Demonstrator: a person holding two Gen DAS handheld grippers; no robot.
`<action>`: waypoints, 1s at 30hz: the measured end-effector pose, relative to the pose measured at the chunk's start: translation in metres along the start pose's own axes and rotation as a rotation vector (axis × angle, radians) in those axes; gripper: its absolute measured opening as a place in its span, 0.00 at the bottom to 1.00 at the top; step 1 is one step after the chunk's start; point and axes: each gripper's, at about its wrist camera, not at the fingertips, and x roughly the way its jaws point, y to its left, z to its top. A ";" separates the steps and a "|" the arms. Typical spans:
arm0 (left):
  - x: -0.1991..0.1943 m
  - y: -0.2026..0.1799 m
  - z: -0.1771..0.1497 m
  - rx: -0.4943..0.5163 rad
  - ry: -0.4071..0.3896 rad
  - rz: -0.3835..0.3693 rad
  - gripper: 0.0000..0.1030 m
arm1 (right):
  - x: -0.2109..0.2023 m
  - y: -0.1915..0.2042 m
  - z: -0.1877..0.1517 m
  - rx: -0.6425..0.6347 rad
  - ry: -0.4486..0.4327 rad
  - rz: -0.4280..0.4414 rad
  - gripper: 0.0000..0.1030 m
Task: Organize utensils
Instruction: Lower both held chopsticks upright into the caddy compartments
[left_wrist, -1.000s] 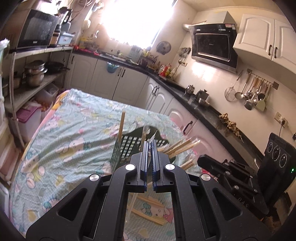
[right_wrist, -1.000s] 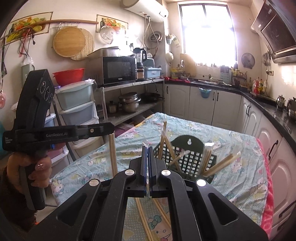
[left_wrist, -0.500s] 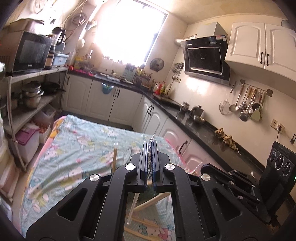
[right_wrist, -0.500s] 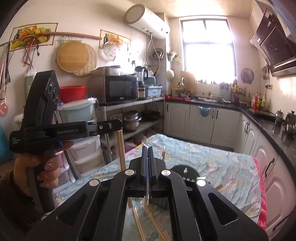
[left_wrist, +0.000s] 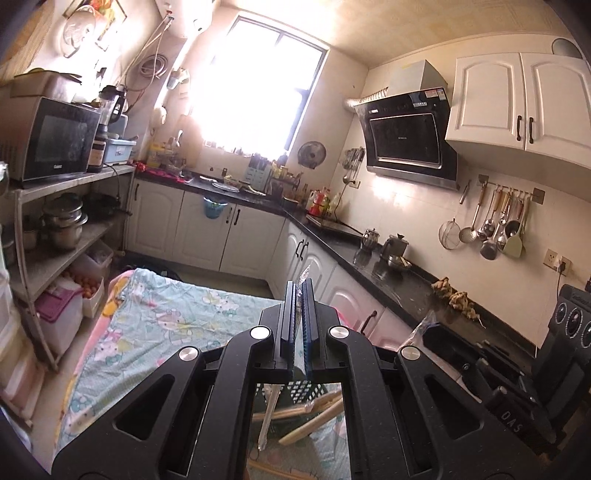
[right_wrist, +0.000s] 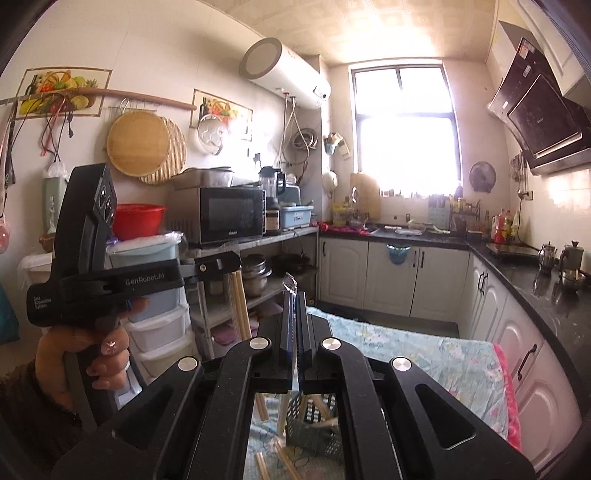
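Both claws are raised well above the basket (right_wrist: 314, 428), each pinched almost shut on a wrapped pair of chopsticks. The left claw (left_wrist: 299, 317) grips the clear wrapper top, whose crinkled tip pokes out above the fingers; its chopsticks (left_wrist: 269, 413) hang down below it over the basket. In the right wrist view the same claw (right_wrist: 232, 264) shows from the side, with the pale sticks (right_wrist: 238, 306) dangling under its fingers. The right claw (right_wrist: 293, 325) likewise clamps a wrapper, and its sticks (right_wrist: 283, 413) hang below toward the basket's left edge.

The dark green basket sits on the table (right_wrist: 424, 354), which wears a cartoon-print cloth. Several chopsticks (left_wrist: 314, 415) already lean inside the basket, angled out over its rim. More wrapped pairs (right_wrist: 273, 461) lie on the cloth just in front of the basket.

Judging by this, the step in hand is carrying lifted pairs to the basket, with part of the sorting done and loose pairs left. The next move seems to call for lowering each claw until the stick ends pass inside the basket rim, then easing the fingers apart. The hanging sticks may swing, so a steady descent would help; the thin wrapper could also slip or cling to the pads on release.

Beyond the basket, cabinets (right_wrist: 391, 277) run along the far wall below the window.
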 end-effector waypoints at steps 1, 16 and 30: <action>0.001 0.000 0.001 0.000 -0.002 0.002 0.01 | 0.001 -0.002 0.002 0.008 -0.003 -0.004 0.02; 0.027 0.001 0.022 0.016 -0.036 0.024 0.01 | 0.019 -0.033 0.025 0.029 -0.056 -0.082 0.02; 0.055 0.002 0.019 0.042 -0.041 0.049 0.01 | 0.046 -0.053 0.015 0.052 -0.037 -0.119 0.02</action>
